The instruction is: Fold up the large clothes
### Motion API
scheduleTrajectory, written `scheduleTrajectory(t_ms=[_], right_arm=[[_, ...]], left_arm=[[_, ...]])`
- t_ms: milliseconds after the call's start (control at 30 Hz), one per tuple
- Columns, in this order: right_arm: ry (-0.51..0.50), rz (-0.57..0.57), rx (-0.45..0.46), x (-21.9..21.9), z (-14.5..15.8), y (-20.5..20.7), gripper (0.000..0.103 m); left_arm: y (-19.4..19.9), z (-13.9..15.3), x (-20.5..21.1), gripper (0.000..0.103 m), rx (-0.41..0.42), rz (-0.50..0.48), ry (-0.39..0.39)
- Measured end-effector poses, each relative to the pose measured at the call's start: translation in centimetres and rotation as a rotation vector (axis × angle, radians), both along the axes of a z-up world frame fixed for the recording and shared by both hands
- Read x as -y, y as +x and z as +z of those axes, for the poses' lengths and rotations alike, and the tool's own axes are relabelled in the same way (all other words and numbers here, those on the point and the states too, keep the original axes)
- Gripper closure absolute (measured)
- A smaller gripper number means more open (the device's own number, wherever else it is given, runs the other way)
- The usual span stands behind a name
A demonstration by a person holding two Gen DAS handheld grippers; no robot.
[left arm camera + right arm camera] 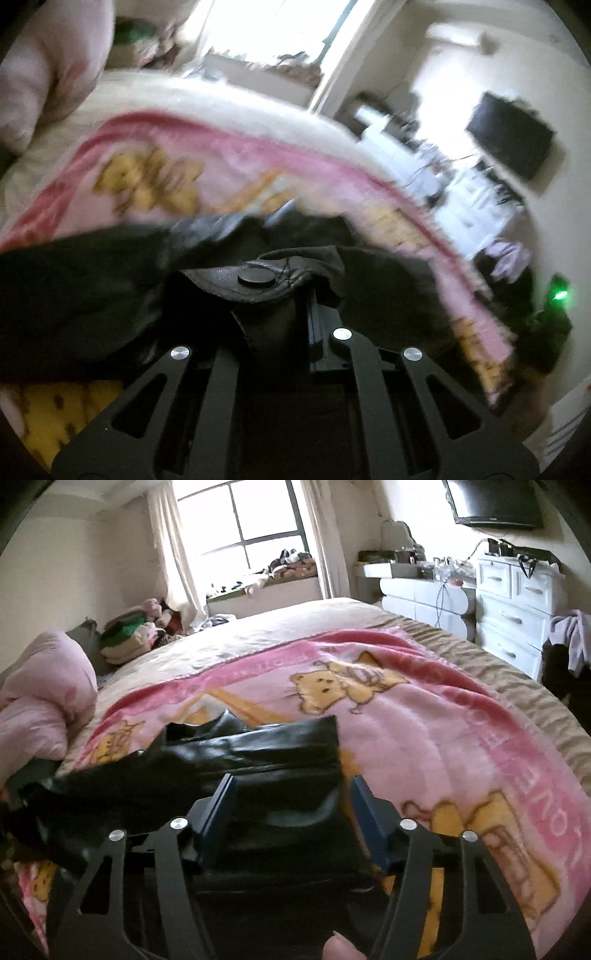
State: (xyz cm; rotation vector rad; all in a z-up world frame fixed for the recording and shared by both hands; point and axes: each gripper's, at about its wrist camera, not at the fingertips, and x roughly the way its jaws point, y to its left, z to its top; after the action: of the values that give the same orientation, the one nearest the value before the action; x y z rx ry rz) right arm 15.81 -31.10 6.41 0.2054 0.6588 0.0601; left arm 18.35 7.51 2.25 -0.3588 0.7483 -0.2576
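Right wrist: gripper (291, 805) jaws apart, jacket (258, 753) between fingers.
Left wrist: gripper (295, 295) clamped on jacket tab (255, 280).
Surface: pink blanket (424, 720) ahead of fingers, on bed (258, 631).
Room: window (240, 520), dresser (513, 602) beyond.

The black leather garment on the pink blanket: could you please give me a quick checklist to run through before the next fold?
1. Left gripper shut on the black leather garment's snap tab: ok.
2. Right gripper gripping: not ok; fingers straddle the panel, apart.
3. Garment lying flat: not ok, bunched at left.
4. Pink blanket smooth beside it: ok.
5. Whole garment in view: cannot tell.
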Motion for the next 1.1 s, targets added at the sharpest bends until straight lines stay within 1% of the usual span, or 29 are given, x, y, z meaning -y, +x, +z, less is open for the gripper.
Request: scheduleTrajectory(t_ms=[67, 100, 200, 233, 267, 333, 367, 467, 500, 600, 700, 733, 767, 800, 833, 867, 933, 967, 1033, 1100], right_arm=[[0.008, 0.015, -0.020, -0.1, -0.2, 1.0, 0.045], [0.013, 0.032, -0.030, -0.4, -0.2, 1.9, 0.046], [-0.002, 0.097, -0.070, -2.2, -0.5, 4.7, 0.054], [-0.005, 0.112, -0.083, -2.6, -0.8, 5.3, 0.061], [-0.022, 0.131, -0.115, -3.2, -1.5, 6.5, 0.065], [-0.051, 0.145, -0.163, -4.0, -2.7, 7.8, 0.066], [-0.083, 0.129, -0.202, -4.1, -3.8, 8.6, 0.067], [-0.117, 0.085, -0.329, -3.4, -6.8, 10.1, 0.069], [-0.107, 0.074, -0.341, -3.0, -7.5, 10.3, 0.069], [-0.091, 0.079, -0.337, -2.8, -7.8, 10.3, 0.069], [-0.040, 0.086, -0.310, -2.3, -7.1, 9.7, 0.066], [-0.027, 0.087, -0.306, -2.0, -6.8, 9.4, 0.062], [-0.003, 0.094, -0.291, -1.9, -6.1, 8.8, 0.053], [0.007, 0.101, -0.274, -1.7, -5.6, 8.2, 0.049], [0.009, 0.104, -0.258, -1.7, -5.2, 7.8, 0.046], [0.004, 0.106, -0.237, -1.8, -4.6, 7.1, 0.045], [0.013, 0.118, -0.207, -1.8, -3.7, 5.7, 0.043], [0.020, 0.126, -0.201, -1.9, -3.5, 5.3, 0.040], [0.015, 0.140, -0.186, -2.3, -3.1, 4.5, 0.038], [-0.007, 0.165, -0.168, -3.1, -2.5, 4.0, 0.036]], left_arm=[[0.7, -1.7, -0.8, 0.101, -0.072, 0.007, -0.035], [1.0, -2.3, -1.0, 0.101, -0.094, 0.010, -0.047], [1.7, -2.8, -0.9, 0.100, -0.105, 0.016, -0.044], [1.9, -2.9, -1.0, 0.100, -0.107, 0.017, -0.045], [1.9, -3.0, -1.1, 0.100, -0.112, 0.021, -0.048], [2.1, -3.4, -1.1, 0.100, -0.126, 0.025, -0.044], [2.1, -3.5, -1.1, 0.100, -0.135, 0.028, -0.043], [2.5, -4.4, -1.2, 0.098, -0.166, 0.035, -0.041], [2.7, -4.7, -1.1, 0.098, -0.177, 0.032, -0.048], [3.3, -6.1, -1.1, 0.097, -0.220, 0.055, -0.037], [3.2, -6.3, -1.5, 0.091, -0.234, 0.077, -0.059], [3.0, -6.0, -1.6, 0.086, -0.232, 0.080, -0.064], [2.6, -5.6, -1.5, 0.080, -0.224, 0.077, -0.061], [2.1, -4.8, -1.4, 0.065, -0.203, 0.074, -0.047], [1.6, -4.1, -1.4, 0.058, -0.182, 0.073, -0.033], [1.0, -3.5, -1.6, 0.050, -0.164, 0.075, -0.032], [-0.1, -2.4, -2.0, 0.045, -0.128, 0.097, -0.018], [-0.6, -1.9, -2.2, 0.045, -0.107, 0.110, 0.005], [-1.5, -0.9, -2.3, 0.044, -0.068, 0.127, 0.037], [-2.1, -0.3, -2.3, 0.044, -0.043, 0.120, 0.024]])
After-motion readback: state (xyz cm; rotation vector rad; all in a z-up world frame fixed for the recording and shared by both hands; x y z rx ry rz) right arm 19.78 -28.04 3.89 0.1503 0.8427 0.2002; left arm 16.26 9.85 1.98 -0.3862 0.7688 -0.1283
